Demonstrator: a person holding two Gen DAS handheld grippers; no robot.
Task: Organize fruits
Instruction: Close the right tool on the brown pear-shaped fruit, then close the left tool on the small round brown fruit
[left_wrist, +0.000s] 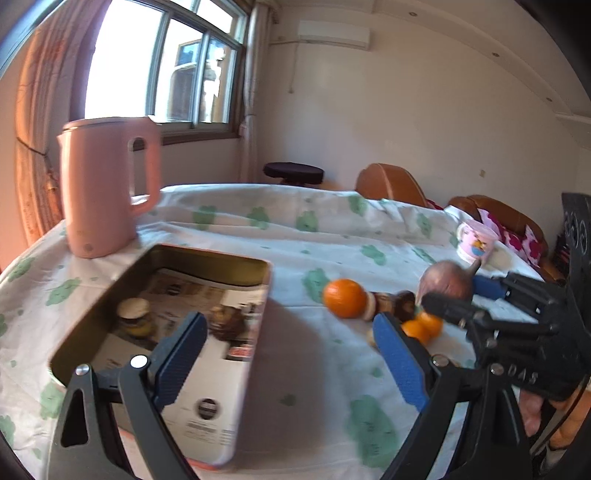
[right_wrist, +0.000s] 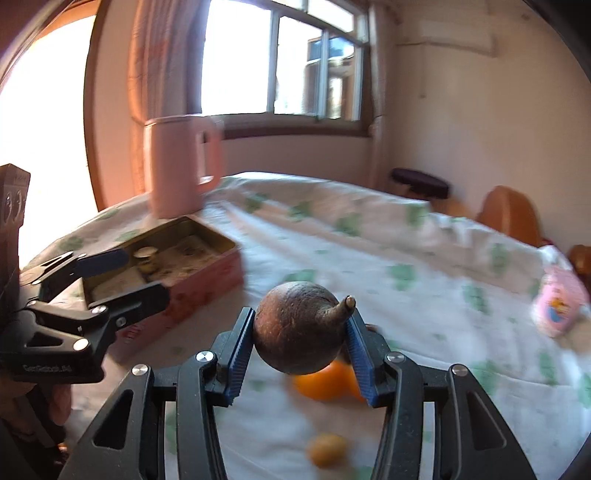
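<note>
I see the worktop (right_wrist: 332, 236) under a white cloth with green prints, a pink kettle (left_wrist: 103, 184) at its far left. Beside the kettle lies the open metal tin (left_wrist: 255, 266), already with small items inside. My left hand-held gripper (left_wrist: 288, 354) hangs empty with jaws wide, just over the tin's near edge. My right hand-held gripper (right_wrist: 301, 343) is clamped on a round brown fruit (right_wrist: 295, 332), its stalk pointing up and right. The tin lies to the left of that fruit and farther off, so I judge the carry goes leftward. Oranges (right_wrist: 325, 380) sit loose beneath it. The print on the tin is too blurred to read.
</note>
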